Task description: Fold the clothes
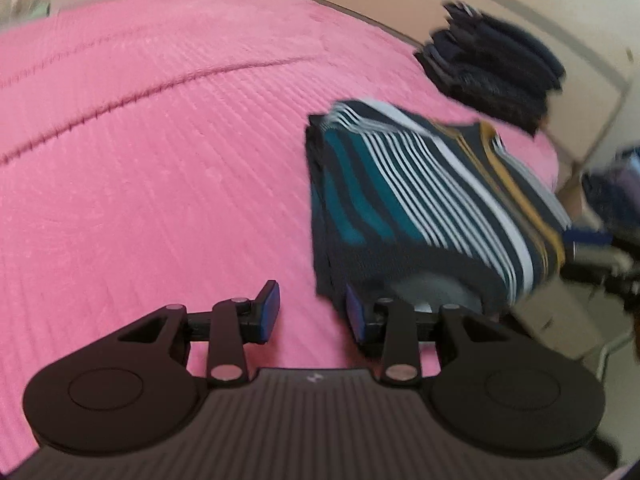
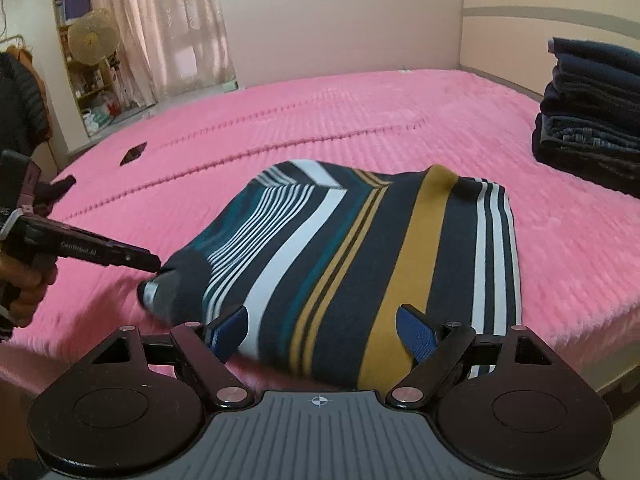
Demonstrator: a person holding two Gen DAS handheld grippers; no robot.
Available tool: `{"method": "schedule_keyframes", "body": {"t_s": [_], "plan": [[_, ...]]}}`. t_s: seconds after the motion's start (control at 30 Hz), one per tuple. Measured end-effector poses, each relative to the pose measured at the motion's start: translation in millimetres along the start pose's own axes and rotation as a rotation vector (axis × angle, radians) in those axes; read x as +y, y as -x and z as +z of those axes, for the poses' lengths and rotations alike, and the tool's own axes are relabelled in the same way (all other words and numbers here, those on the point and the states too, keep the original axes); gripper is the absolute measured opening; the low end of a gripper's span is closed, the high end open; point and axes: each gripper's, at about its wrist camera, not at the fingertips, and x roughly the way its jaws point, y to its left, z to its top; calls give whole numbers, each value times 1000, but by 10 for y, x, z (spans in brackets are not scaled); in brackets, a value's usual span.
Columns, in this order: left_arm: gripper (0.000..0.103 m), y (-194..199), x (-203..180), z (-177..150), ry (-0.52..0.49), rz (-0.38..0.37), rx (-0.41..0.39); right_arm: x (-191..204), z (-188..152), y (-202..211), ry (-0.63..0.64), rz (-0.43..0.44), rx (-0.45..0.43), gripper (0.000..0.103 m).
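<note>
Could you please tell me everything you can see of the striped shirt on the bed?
The striped shirt is a knit-looking top, dark navy with white, teal and mustard stripes. It lies folded into a compact, slightly humped bundle on the pink bedspread, near the front edge of the bed. A grey collar or cuff shows at its left end, where the left tongs are, open; whether they touch it is unclear. The right tongs are open over its near edge. A stack of dark folded clothes sits apart, behind it.
</note>
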Motion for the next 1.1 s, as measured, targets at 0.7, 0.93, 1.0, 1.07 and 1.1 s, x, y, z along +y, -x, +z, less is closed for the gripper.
{"method": "schedule_keyframes", "body": {"t_s": [0.7,0.93,1.0,1.07,1.1], "plan": [[42,113,-694,-457,-184,42,68,69,-455,373,-43,-56,45,84],[45,82,-744,-430,-199,44,75,71,-455,363,-39,-57,44,84],[46,76,-755,-430,-206,44,77,82,-445,364,-26,-63,42,84],[46,69,-766,-431,-216,48,78,100,-437,364,0,-77,39,84],[46,73,-774,-433,-226,53,75,109,-432,364,13,-84,37,84]]}}
